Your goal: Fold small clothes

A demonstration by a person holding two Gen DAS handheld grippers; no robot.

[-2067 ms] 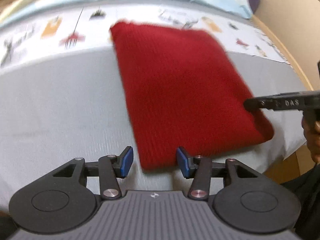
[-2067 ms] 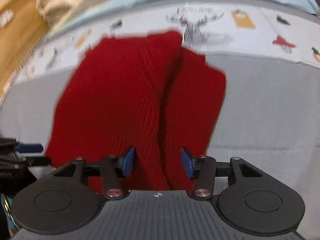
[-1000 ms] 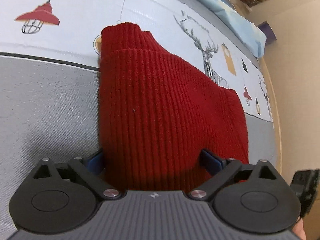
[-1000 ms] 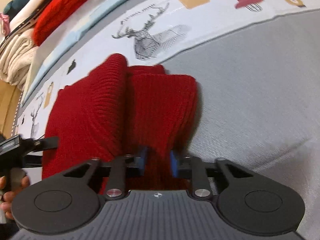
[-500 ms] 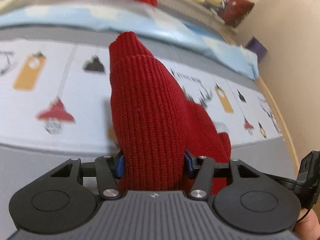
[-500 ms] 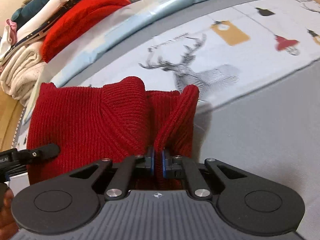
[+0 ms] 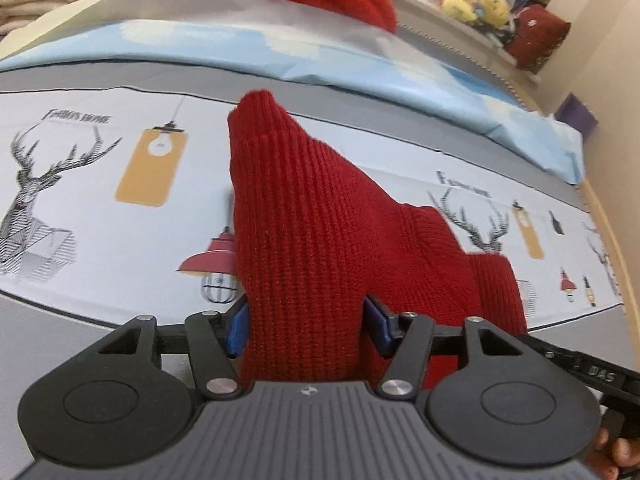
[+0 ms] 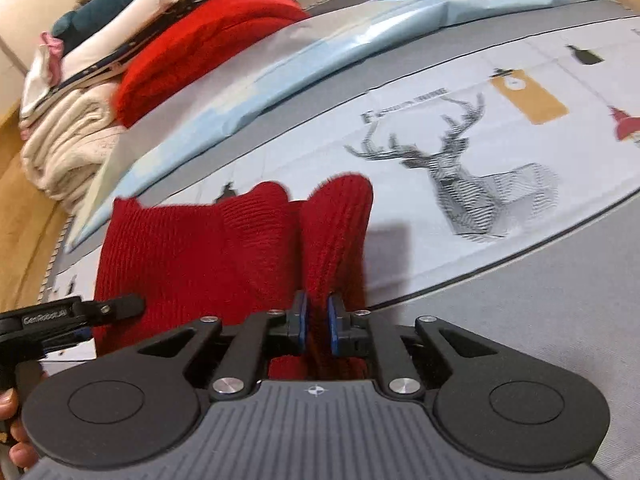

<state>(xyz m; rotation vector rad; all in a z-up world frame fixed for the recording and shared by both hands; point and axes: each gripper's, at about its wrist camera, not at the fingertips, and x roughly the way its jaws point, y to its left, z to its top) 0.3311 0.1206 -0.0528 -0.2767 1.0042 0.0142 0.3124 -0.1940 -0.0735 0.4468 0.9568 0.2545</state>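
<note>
A folded dark red knit garment (image 7: 320, 248) is lifted off the bed, held at two spots. My left gripper (image 7: 306, 330) is shut on a thick bunch of its near edge, which fills the space between the blue pads. My right gripper (image 8: 315, 322) is shut on a thinner fold of the same garment (image 8: 192, 256), pads almost touching. The left gripper's finger (image 8: 104, 306) shows at the left of the right wrist view. The right gripper's finger (image 7: 592, 372) shows at the lower right of the left wrist view.
The bed has a grey cover (image 8: 520, 320) with a white printed band of deer and lamps (image 7: 80, 200) and a light blue sheet (image 7: 320, 52) beyond. A pile of clothes (image 8: 120, 64), cream, red and dark, lies at the back. Soft toys (image 7: 476, 0) sit on a far ledge.
Both grippers closed on the garment's near edge and raised it off the bed; over the last half second it has been carried farther toward the printed band and the pile.
</note>
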